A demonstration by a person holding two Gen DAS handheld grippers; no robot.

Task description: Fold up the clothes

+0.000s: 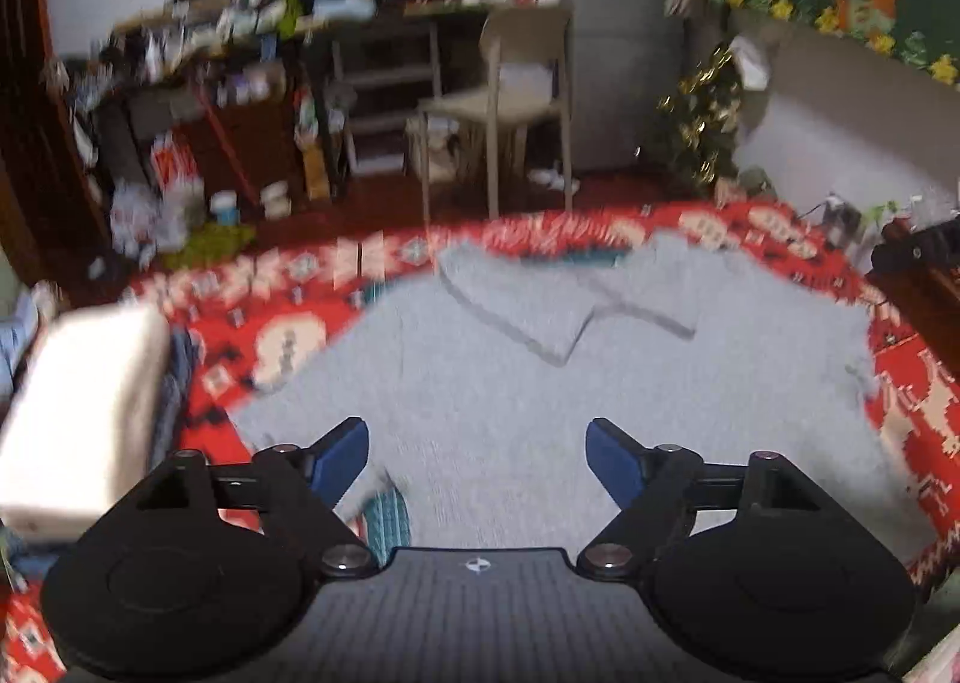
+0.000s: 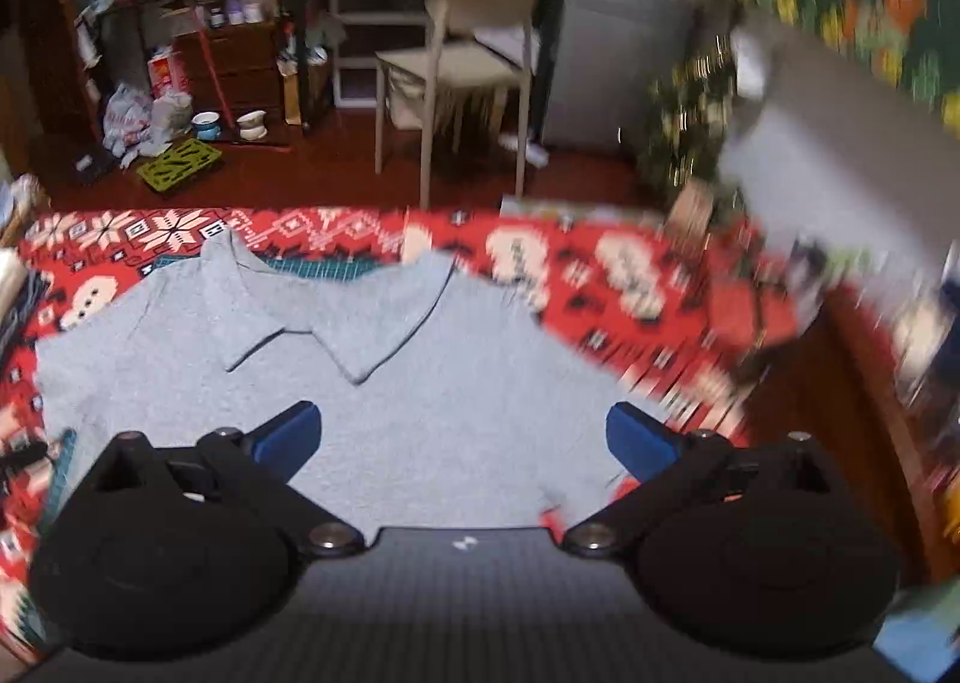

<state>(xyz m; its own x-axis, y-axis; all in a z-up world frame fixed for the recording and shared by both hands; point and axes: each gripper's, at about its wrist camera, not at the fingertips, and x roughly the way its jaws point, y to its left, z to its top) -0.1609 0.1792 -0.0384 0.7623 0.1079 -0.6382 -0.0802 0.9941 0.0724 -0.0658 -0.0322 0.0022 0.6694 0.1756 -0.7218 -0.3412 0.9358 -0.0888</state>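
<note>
Fingers of both the left gripper (image 1: 477, 458) and right gripper (image 2: 462, 440) spread wide, empty, above the grey polo shirt (image 2: 372, 383)

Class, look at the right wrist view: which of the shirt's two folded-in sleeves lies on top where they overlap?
The right-hand sleeve of the grey shirt lies on top; its hem crosses over the left-hand sleeve.

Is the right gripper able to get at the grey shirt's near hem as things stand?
Probably yes. The right gripper hangs open directly over the grey shirt, which lies flat on the red blanket, and nothing sits between the fingers and the cloth.
</note>
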